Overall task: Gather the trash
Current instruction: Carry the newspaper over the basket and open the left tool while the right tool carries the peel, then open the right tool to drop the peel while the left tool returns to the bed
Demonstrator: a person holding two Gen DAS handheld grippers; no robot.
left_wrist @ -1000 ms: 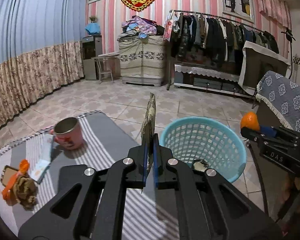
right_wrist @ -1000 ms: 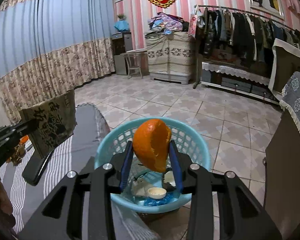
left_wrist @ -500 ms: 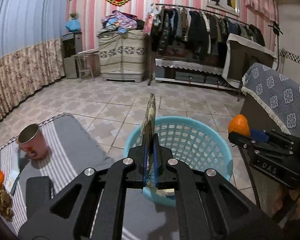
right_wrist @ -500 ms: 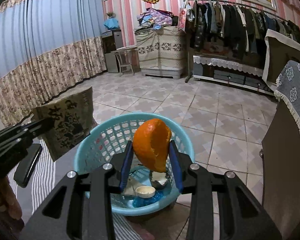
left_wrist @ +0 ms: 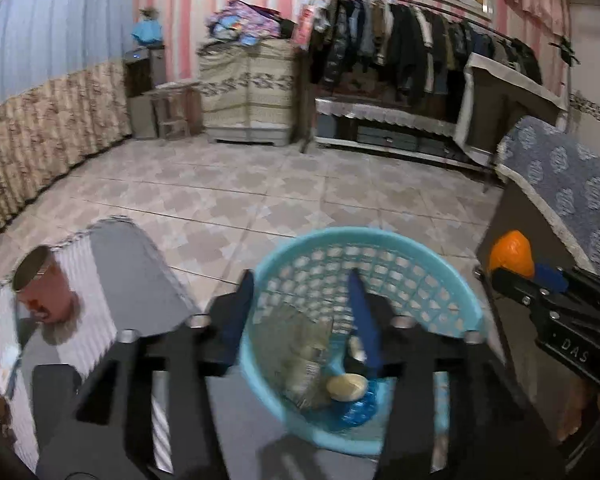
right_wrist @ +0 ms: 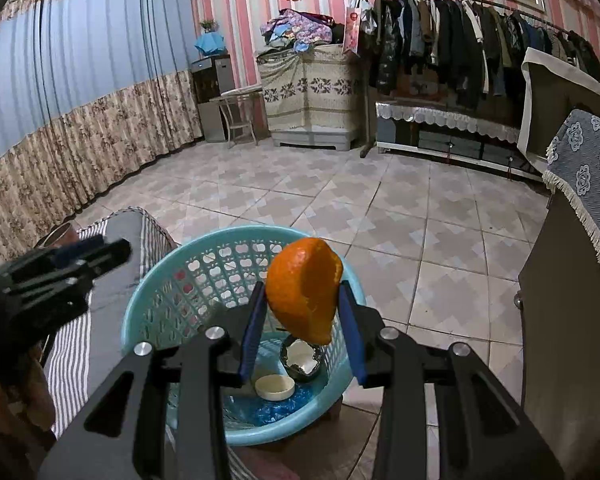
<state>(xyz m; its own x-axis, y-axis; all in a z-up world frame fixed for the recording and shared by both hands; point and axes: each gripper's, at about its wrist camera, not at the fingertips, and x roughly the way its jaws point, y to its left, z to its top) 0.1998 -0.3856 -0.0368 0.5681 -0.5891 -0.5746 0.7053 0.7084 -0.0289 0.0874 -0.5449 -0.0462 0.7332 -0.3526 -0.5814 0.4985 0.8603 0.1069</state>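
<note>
- Hanging above the turquoise basket (left_wrist: 456, 300), the left gripper (left_wrist: 300, 312) is seen with its jaws spread; they have just been opening, and nothing is pressed between them.
- A brownish printed wrapper (left_wrist: 300, 356), blurred, is seen inside the basket below those jaws, apart from both pads.
- A pale round lid (right_wrist: 275, 387), a crumpled foil cup (right_wrist: 302, 356) and blue plastic (right_wrist: 280, 406) are seen on the basket's bottom.
- The right gripper (right_wrist: 302, 312) is clenched on an orange peel (right_wrist: 304, 288), which is held upright between the blue pads over the near part of the basket.
- The basket is placed on the tiled floor (right_wrist: 400, 216), just beside the right edge of a grey striped table (left_wrist: 140, 264).
- A pink tin can (left_wrist: 46, 290) is seen on the table near its far edge.
- In the left wrist view the right gripper is seen at the right, the peel at its tip.
</note>
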